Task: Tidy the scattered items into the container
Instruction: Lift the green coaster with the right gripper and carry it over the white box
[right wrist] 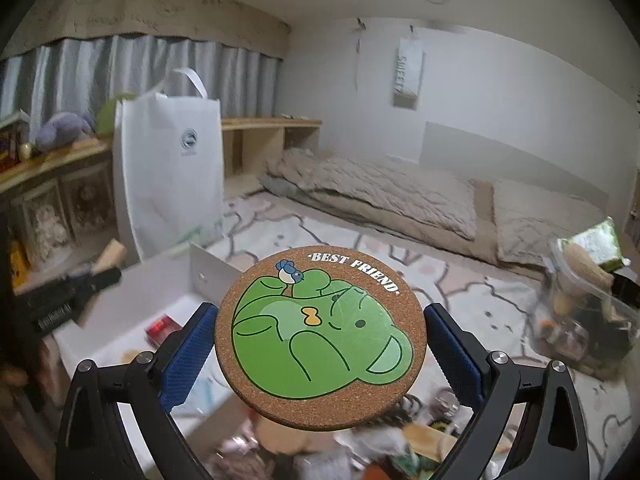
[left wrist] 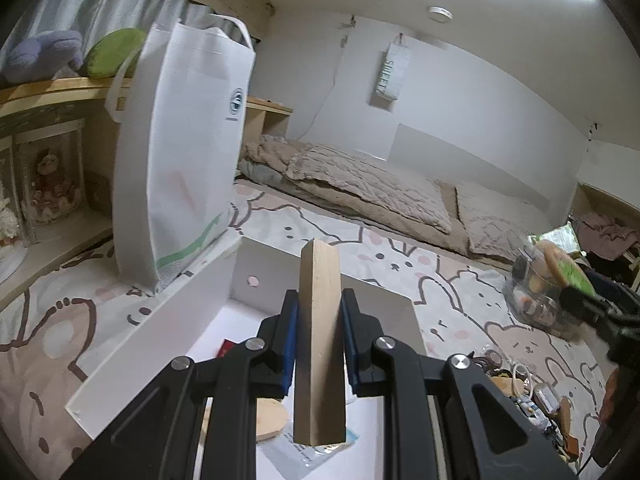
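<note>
We see two close, low views looking forward along each gripper's fingers, both facing the far wall. Both share the white box (left wrist: 160, 320) (right wrist: 132, 292), tote bag (left wrist: 188, 152) (right wrist: 172, 168) and bedding (left wrist: 360, 184) (right wrist: 380, 196).

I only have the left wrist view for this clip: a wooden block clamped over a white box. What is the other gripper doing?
Observer: The right gripper holds a round cork coaster by its edges, printed with a green bear and the words BEST FRIEND.
Operator: Is it over the box too?
Observer: Not quite; the white box sits to its lower left, and clutter on the bedding lies beneath the coaster.
Operator: Does that view show my block?
Observer: Yes, the left gripper appears at the left edge, above the box's near side, with the wooden block sticking out past it.
</note>
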Available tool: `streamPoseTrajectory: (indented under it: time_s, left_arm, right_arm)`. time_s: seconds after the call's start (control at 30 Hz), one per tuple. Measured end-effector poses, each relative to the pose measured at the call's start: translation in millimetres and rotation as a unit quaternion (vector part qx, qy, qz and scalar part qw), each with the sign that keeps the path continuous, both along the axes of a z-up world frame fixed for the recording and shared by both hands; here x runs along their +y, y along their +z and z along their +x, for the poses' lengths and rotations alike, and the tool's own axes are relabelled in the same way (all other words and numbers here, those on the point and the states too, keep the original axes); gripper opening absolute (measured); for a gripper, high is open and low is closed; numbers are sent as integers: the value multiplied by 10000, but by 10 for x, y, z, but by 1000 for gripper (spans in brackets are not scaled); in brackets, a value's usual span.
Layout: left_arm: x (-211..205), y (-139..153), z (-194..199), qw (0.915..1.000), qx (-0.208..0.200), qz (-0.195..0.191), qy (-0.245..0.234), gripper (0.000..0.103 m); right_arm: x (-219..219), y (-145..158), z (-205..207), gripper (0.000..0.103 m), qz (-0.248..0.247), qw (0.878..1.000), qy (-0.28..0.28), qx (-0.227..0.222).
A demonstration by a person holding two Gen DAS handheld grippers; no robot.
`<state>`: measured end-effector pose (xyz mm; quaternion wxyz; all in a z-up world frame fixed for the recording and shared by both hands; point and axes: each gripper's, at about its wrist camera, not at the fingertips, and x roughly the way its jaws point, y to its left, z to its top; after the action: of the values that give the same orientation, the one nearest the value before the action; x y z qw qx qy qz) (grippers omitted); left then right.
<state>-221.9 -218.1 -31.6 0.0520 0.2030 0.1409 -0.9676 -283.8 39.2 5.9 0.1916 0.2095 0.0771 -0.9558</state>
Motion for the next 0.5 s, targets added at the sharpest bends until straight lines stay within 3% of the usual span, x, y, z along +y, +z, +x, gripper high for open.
streamPoseTrajectory:
  time_s: [0.27,0.5]
  left_arm:
    - [-100,-43,15,9998,-75,-50,165,20]
    - [-95,-111,-38,9996,-217,-154,121,20]
  right_arm:
    - [-416,126,-131,100,-323,9982,497,-117]
    - [-744,-148,-503,100,-691,9889,818,-1025]
